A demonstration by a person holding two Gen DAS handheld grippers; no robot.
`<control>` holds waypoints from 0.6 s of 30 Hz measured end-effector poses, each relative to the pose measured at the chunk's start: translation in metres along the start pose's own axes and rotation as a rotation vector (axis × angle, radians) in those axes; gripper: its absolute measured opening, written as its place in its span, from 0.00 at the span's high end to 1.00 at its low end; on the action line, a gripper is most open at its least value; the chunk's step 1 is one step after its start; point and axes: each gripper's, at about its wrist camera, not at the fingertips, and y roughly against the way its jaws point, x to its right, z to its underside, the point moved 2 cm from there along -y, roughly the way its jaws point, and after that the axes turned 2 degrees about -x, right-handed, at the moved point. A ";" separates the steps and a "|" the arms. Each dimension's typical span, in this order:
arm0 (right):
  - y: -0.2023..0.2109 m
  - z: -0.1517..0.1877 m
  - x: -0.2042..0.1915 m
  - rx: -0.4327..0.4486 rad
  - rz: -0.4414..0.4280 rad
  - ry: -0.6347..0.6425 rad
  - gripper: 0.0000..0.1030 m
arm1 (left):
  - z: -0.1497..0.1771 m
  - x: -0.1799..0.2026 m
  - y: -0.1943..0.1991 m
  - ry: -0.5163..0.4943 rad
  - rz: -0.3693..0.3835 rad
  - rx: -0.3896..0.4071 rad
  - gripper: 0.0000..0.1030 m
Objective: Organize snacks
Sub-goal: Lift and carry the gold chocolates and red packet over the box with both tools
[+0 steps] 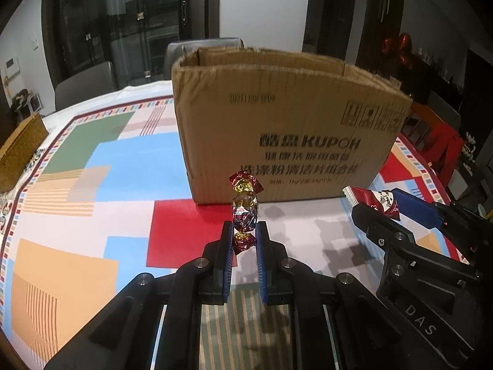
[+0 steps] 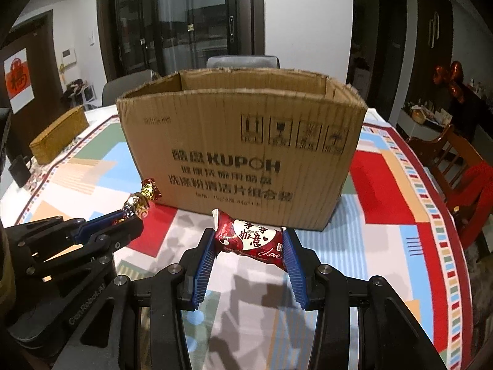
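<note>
Now both snacks hang in front of the cardboard box [image 1: 286,129], above the table [image 1: 129,166]. The left tool [image 1: 245,231] is pinched narrow on the foil-wrapped candy [image 1: 245,209]; the right tool [image 2: 250,240] clamps the red snack packet [image 2: 251,239] across its width. Judging by the box's tall near wall, each snack probably must clear that rim fully before release.

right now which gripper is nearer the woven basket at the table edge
Left. The left gripper sits on the woven basket's side; the right gripper is beyond it, farther away.
</note>
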 end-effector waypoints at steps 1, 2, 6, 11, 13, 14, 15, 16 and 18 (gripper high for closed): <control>0.002 -0.001 0.000 0.004 0.000 0.000 0.56 | -0.001 0.000 0.002 0.000 -0.001 0.004 0.85; 0.004 -0.002 0.000 0.010 0.001 -0.001 0.56 | -0.002 0.000 0.004 -0.001 -0.001 0.009 0.85; 0.014 -0.008 0.000 0.032 0.004 -0.004 0.56 | -0.006 0.003 0.014 -0.003 -0.003 0.031 0.85; 0.025 -0.016 0.002 0.062 0.010 -0.012 0.56 | -0.011 0.003 0.024 -0.005 -0.004 0.052 0.85; 0.030 -0.020 0.003 0.073 0.014 -0.015 0.56 | -0.012 0.002 0.028 -0.005 -0.005 0.059 0.85; 0.032 -0.021 0.004 0.079 0.015 -0.016 0.56 | -0.013 0.002 0.030 -0.005 -0.004 0.064 0.85; 0.034 -0.023 0.004 0.083 0.016 -0.017 0.56 | -0.014 0.002 0.033 -0.005 -0.005 0.069 0.86; 0.035 -0.024 0.004 0.087 0.016 -0.018 0.56 | -0.016 0.002 0.034 -0.005 -0.005 0.072 0.86; 0.038 -0.027 0.005 0.096 0.018 -0.018 0.56 | -0.019 0.002 0.038 -0.004 -0.006 0.081 0.86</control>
